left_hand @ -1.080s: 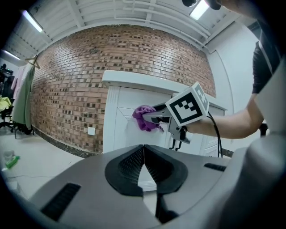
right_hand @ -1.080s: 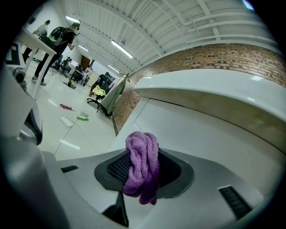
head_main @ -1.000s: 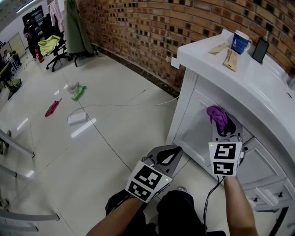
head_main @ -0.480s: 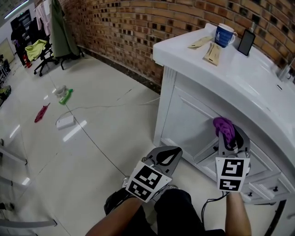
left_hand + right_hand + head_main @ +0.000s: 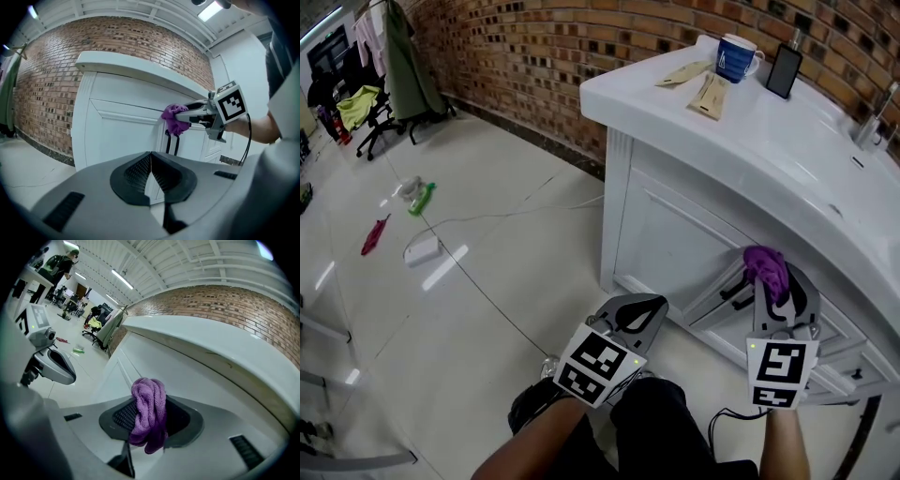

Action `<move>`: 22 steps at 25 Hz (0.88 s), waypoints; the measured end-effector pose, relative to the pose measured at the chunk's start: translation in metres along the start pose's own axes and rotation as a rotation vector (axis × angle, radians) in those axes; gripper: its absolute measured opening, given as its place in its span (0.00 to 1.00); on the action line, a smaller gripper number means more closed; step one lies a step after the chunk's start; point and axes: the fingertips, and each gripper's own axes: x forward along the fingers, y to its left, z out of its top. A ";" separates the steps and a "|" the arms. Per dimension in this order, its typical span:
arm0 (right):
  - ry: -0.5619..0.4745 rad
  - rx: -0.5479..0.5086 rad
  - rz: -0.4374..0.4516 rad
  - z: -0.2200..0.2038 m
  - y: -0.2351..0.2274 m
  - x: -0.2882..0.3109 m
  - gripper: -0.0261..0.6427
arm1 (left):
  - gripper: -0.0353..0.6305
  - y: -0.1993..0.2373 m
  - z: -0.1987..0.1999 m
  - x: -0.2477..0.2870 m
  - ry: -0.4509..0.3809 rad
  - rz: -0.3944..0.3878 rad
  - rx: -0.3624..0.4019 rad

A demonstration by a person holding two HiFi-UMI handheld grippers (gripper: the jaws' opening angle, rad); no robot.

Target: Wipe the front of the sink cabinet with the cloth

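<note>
A purple cloth (image 5: 767,270) is bunched in my right gripper (image 5: 772,281), which is shut on it and holds it against the front of the white sink cabinet (image 5: 661,239), just under the countertop overhang. The right gripper view shows the cloth (image 5: 149,412) clamped between the jaws, close to the cabinet panel (image 5: 154,366). My left gripper (image 5: 636,314) hangs low in front of the cabinet, shut and empty, apart from it. From the left gripper view I see the cloth (image 5: 174,118) pressed near two dark door handles (image 5: 171,142).
On the white countertop (image 5: 787,141) stand a blue mug (image 5: 736,56), a dark phone (image 5: 785,70) and paper packets (image 5: 706,94). A cable (image 5: 487,281), a white box (image 5: 422,248) and rags lie on the tiled floor at left. A brick wall (image 5: 544,56) runs behind.
My right gripper has slid the cloth rightward along the cabinet front, from the left door panel to near the handles. The left gripper stayed in place.
</note>
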 end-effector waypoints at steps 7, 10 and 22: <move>0.060 -0.023 0.051 -0.020 0.016 0.000 0.25 | 0.06 -0.003 -0.003 0.003 0.011 -0.010 -0.002; 0.089 -0.029 0.087 -0.030 0.028 0.003 0.25 | 0.06 -0.003 -0.007 0.002 0.019 -0.010 -0.010; 0.118 -0.076 0.108 -0.040 0.053 0.008 0.25 | 0.06 -0.005 -0.021 0.006 0.041 -0.019 -0.037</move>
